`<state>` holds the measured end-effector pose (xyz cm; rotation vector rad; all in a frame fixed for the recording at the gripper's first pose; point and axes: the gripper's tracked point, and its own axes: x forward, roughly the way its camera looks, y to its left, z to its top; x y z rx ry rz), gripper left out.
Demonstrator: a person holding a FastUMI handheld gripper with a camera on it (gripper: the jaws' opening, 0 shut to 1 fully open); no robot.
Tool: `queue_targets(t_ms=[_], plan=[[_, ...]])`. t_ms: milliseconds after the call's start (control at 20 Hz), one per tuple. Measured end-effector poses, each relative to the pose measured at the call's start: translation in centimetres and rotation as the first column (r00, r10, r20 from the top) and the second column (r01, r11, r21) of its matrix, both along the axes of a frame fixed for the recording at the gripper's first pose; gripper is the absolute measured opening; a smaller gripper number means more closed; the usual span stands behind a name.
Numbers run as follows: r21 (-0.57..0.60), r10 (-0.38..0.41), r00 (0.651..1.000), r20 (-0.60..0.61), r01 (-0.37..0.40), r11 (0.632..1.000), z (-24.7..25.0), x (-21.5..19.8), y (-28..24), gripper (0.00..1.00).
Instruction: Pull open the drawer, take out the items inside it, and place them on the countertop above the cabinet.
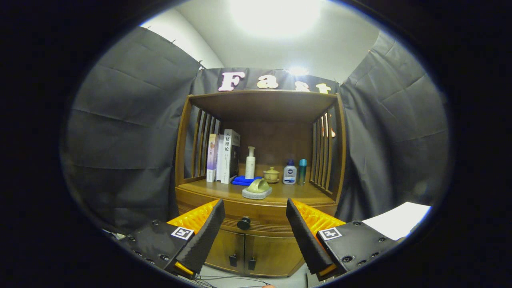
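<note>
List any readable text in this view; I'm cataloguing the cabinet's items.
"人格理论": spine of the tall white-and-dark book.
Slim purple book, spine: too blurred to read.
White bottle with blue cap, label: too small to read.
Open gripper, flanking the black drawer knob: square markers, no words.

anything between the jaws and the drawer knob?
Nothing. In the gripper view the open gripper frames the drawer knob, which sits beyond the jaws with only open air ahead of it.
</note>
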<state>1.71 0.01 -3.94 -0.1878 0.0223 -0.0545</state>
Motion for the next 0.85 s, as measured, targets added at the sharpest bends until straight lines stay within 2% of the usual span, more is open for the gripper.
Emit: queue_targets(t_ms=[350,850], plan=[[0.041,-0.091,0.996,0.002,0.091,0.995,1.1,-3.5,-3.1,0.98],[0.071,-0.098,0.995,-0.02,0.099,0.993,0.2,-4.0,-3.2,0.98]])
